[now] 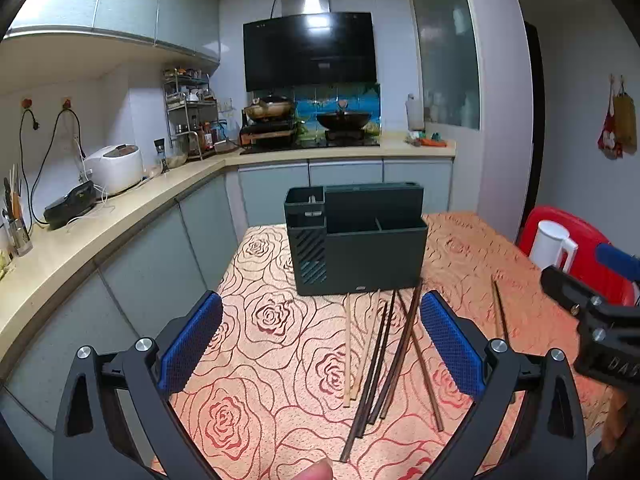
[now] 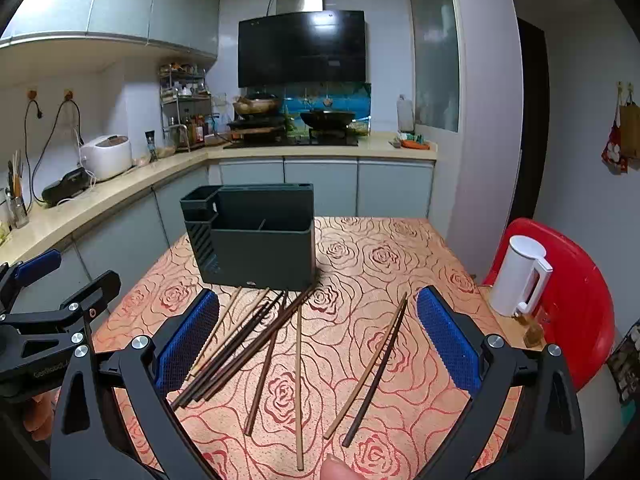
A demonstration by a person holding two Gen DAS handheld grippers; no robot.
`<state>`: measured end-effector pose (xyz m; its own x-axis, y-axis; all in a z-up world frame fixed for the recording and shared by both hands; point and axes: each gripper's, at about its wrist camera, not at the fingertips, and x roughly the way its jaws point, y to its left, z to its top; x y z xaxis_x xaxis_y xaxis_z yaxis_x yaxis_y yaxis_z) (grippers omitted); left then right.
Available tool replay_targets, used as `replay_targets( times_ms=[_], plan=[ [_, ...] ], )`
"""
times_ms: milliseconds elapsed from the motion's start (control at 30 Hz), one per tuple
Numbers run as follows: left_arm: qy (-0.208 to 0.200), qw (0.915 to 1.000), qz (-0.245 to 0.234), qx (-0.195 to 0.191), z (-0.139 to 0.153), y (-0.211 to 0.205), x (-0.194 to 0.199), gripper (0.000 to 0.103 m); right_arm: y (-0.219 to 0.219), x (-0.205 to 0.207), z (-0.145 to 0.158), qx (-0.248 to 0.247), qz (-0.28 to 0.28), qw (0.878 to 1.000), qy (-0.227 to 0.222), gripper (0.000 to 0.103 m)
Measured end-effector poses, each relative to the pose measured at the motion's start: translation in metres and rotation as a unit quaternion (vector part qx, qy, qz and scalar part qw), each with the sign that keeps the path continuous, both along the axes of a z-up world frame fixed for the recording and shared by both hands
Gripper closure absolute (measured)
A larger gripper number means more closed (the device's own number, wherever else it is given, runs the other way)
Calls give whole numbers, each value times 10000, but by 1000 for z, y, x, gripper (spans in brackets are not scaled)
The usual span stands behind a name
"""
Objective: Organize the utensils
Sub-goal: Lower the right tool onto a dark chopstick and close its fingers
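A dark green utensil holder (image 1: 356, 240) with several compartments stands on the rose-patterned table (image 1: 280, 320); it also shows in the right wrist view (image 2: 256, 236). Several brown chopsticks (image 1: 380, 356) lie loose in front of it, fanned out in the right wrist view (image 2: 256, 344), with two more apart to the right (image 2: 376, 364). My left gripper (image 1: 320, 344) is open and empty above the table, just left of the chopsticks. My right gripper (image 2: 318, 340) is open and empty, hovering over the chopsticks.
A white kettle (image 2: 520, 276) sits at the table's right edge beside a red chair (image 2: 576, 292). A kitchen counter (image 1: 120, 208) with a rice cooker (image 1: 116, 168) and stove runs along the left and back. The right gripper's body (image 1: 600, 320) shows in the left wrist view.
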<state>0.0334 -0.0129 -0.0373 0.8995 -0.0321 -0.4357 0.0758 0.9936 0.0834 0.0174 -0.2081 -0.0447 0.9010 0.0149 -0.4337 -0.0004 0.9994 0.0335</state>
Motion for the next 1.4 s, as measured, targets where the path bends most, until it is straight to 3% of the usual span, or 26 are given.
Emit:
replay_targets(
  times_ms=[533, 767, 1033, 1233, 1400],
  plan=[
    [803, 9957, -331, 320, -48, -12, 32, 7, -23, 28, -45, -339, -133, 9972, 651, 7],
    [1072, 9928, -403, 341, -67, -13, 45, 7, -41, 32, -66, -233, -215, 9960, 838, 7],
    [1250, 9908, -370, 364, -81, 20, 55, 8, -63, 25, -91, -223, -276, 9933, 1102, 7],
    [1758, 9829, -519, -178, -93, 46, 68, 38, -63, 28, -111, -203, -131, 9900, 1393, 19],
    [2054, 9743, -916, 109, -118, 26, 68, 48, -58, 29, -119, -251, -6, 9880, 1522, 24]
  ],
)
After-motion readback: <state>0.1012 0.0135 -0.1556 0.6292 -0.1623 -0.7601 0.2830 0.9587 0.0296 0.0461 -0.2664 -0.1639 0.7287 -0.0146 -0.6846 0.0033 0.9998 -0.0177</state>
